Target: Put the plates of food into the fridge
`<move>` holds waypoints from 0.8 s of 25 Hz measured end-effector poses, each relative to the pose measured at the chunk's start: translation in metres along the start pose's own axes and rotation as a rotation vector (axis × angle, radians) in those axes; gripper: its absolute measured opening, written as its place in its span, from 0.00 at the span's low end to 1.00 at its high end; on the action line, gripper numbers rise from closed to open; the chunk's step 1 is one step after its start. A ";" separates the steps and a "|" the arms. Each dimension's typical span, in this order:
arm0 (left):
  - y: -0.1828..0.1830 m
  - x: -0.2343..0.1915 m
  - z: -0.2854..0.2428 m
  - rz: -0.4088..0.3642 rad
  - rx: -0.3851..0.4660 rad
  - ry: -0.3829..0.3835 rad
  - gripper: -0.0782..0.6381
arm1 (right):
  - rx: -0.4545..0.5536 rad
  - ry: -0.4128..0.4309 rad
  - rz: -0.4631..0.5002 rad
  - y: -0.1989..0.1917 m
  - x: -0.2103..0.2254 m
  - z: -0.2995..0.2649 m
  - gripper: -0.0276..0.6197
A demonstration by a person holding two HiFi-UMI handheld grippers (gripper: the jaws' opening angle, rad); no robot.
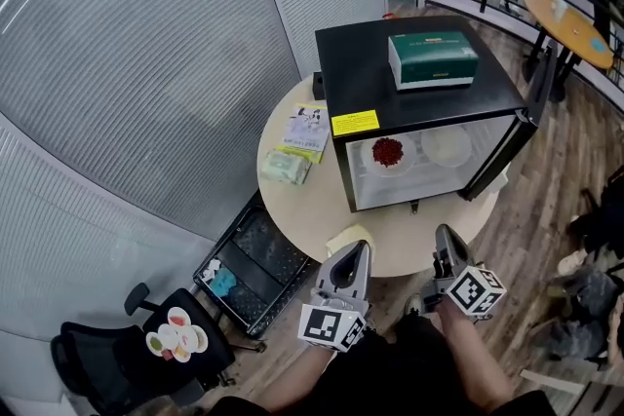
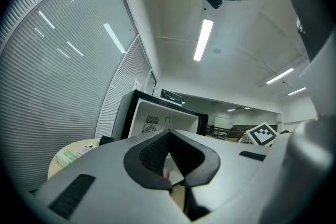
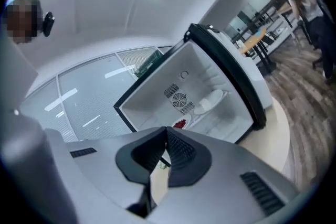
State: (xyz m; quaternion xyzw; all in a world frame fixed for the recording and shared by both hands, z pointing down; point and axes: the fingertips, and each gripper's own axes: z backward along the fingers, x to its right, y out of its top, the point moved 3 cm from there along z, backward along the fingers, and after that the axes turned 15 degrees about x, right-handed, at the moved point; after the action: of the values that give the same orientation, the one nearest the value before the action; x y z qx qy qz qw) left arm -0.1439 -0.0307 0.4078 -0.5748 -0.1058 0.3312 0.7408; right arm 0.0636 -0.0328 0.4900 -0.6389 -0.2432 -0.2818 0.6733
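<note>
While the fridge [image 1: 419, 73] stands on the round desk [image 1: 302, 200] with its door [image 1: 512, 151] swung open to the right, two plates are seen inside it: a plate of red food [image 1: 387, 154] on the left and a white plate [image 1: 447, 147] just beside it on the right. A green box [image 1: 433, 58] lies on the fridge's top. The left gripper [image 1: 357, 248] and the right gripper [image 1: 444, 231] are held by the desk's near edge, apart from the fridge. The fingers of each are closed together, with nothing between them.
</note>
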 end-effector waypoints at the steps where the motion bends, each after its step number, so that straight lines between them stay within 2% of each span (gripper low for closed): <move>1: 0.001 0.005 0.002 0.001 0.000 -0.003 0.12 | 0.009 0.020 0.057 0.006 -0.004 0.005 0.06; 5: 0.007 0.032 0.007 -0.011 0.021 -0.013 0.12 | 0.049 0.116 0.332 0.028 -0.021 0.017 0.06; 8: 0.000 0.049 0.011 -0.015 0.018 -0.010 0.12 | 0.077 0.172 0.454 0.041 -0.027 0.030 0.06; 11: -0.011 0.066 0.014 -0.028 0.002 -0.003 0.12 | 0.057 0.196 0.481 0.044 -0.022 0.044 0.06; 20: -0.036 0.105 0.024 -0.006 -0.027 0.038 0.12 | 0.011 0.221 0.467 0.045 -0.001 0.083 0.06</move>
State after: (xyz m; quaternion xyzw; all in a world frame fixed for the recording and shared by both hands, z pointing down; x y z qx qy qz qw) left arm -0.0636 0.0479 0.4244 -0.5906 -0.0975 0.3165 0.7359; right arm 0.0970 0.0508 0.4618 -0.6394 -0.0154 -0.1854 0.7461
